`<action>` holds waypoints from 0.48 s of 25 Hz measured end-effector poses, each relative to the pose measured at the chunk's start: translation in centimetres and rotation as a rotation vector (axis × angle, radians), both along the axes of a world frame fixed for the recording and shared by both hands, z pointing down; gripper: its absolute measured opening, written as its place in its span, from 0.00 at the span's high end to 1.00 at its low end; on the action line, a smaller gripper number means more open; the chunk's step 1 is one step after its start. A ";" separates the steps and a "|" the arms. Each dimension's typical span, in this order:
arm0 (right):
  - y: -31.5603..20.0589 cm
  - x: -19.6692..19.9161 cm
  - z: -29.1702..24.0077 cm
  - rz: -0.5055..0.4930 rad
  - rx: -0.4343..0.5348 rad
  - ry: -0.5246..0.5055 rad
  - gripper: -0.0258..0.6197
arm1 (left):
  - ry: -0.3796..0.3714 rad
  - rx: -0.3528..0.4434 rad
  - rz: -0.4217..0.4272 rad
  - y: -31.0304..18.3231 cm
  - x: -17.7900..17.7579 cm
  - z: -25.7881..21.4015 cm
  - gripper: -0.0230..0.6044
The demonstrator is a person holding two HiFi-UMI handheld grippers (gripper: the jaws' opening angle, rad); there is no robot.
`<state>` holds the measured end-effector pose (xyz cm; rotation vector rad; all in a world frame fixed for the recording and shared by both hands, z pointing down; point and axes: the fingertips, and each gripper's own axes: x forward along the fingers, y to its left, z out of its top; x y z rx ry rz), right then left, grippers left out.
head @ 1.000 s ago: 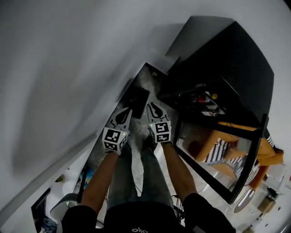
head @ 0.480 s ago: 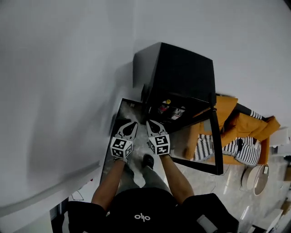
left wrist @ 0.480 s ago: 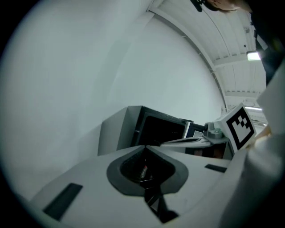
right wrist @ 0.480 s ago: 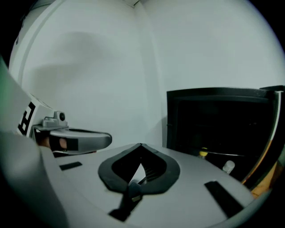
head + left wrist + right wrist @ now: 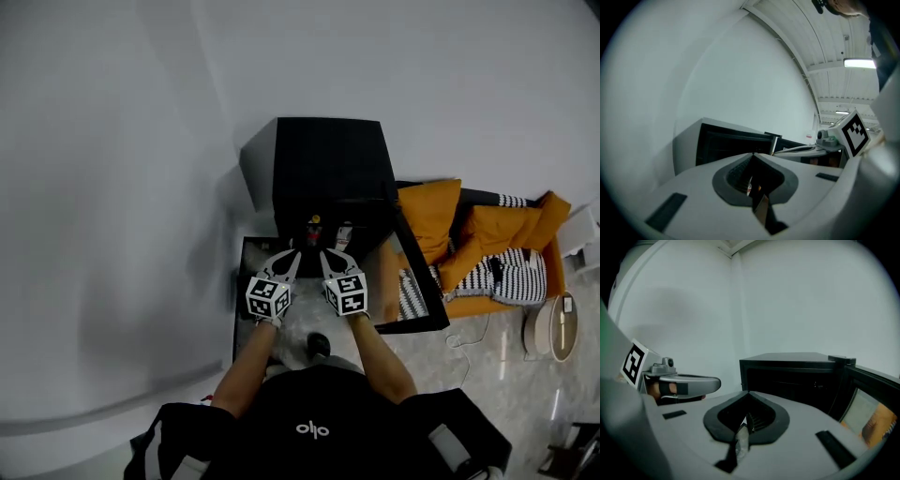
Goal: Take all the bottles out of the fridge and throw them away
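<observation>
Black short-sleeved shirt (image 5: 314, 408), white logo (image 5: 312, 430), dark shoe (image 5: 319, 344)

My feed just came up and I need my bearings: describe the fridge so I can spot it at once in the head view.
Follow the white wall down to the floor. The fridge is the black box standing against it, near the middle of the view. Its glass door hangs open to the right, and it is plain black, unlike the orange seat with striped cushions beside it.

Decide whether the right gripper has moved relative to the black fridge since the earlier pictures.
Yes: the right gripper has closed in on the open black fridge.
</observation>
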<state>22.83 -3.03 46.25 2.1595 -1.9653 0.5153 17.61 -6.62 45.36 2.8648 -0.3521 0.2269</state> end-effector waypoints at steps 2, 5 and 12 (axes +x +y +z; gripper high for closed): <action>1.1 1.2 0.0 0.017 0.002 0.001 0.95 | -0.005 0.008 0.017 0.9 1.3 0.0 0.95; 2.5 2.7 0.1 0.032 0.004 0.002 0.95 | -0.017 0.021 0.025 1.6 2.7 0.4 0.95; 4.5 4.7 0.7 0.041 -0.001 -0.009 0.95 | -0.040 0.032 0.013 2.6 4.2 0.7 0.95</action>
